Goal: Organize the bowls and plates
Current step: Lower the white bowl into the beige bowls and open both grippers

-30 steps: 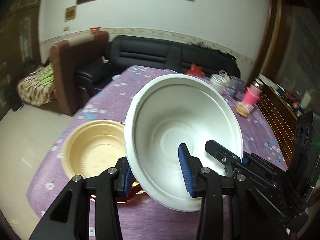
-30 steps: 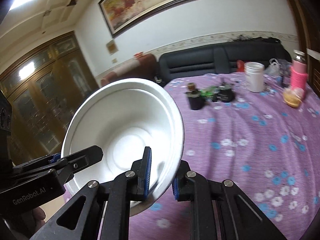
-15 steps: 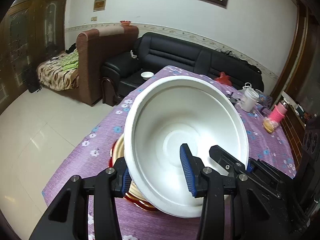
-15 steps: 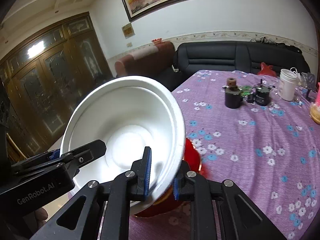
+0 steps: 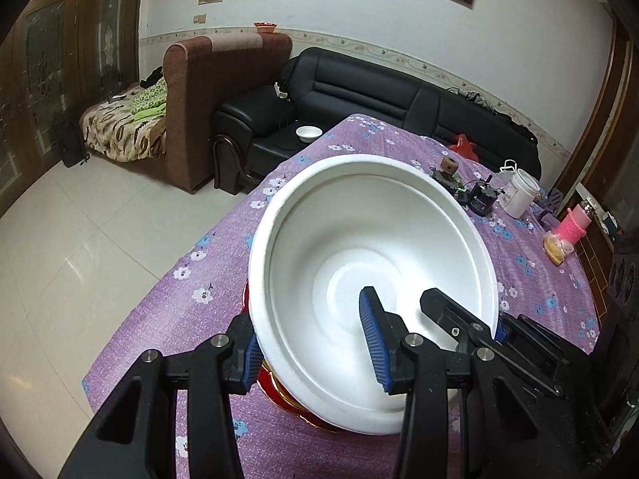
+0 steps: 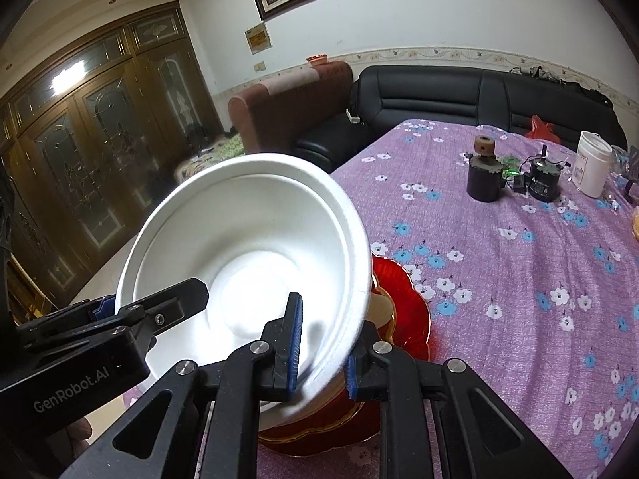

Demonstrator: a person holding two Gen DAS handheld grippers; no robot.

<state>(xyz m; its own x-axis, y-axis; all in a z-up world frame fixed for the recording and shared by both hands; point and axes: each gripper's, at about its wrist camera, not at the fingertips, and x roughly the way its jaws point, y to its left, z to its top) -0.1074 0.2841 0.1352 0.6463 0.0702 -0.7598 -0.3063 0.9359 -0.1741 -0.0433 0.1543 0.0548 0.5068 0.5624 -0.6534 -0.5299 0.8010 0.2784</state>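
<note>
Both tools are gripping one white bowl (image 5: 371,263) by its rim, holding it tilted just above a red plate (image 6: 403,311) at the near end of the counter (image 6: 519,279). The left tool (image 5: 311,343) is pinching the rim at the bowl's left side, one blue pad (image 5: 373,343) inside the wall and the other outside, the jaws set fairly narrow around the wall. The right tool (image 6: 321,353) is clamping the opposite rim with its jaws nearly closed — the wall is thin there.

The bowl looks like foam or moulded pulp: very light, a little soft, matte and not slippery. A hard squeeze would likely dent or crack the rim, so a gentle pinch on the rolled rim, where the wall is stiffest, seems the right hold, with both sides lowered evenly so it is not twisting. The plate under it is glossy with a gold edge, probably hard and slick; a light bowl may be sliding on it unless it is set down centred. Whether the bowl is touching the plate — hidden by the bowl itself.
</note>
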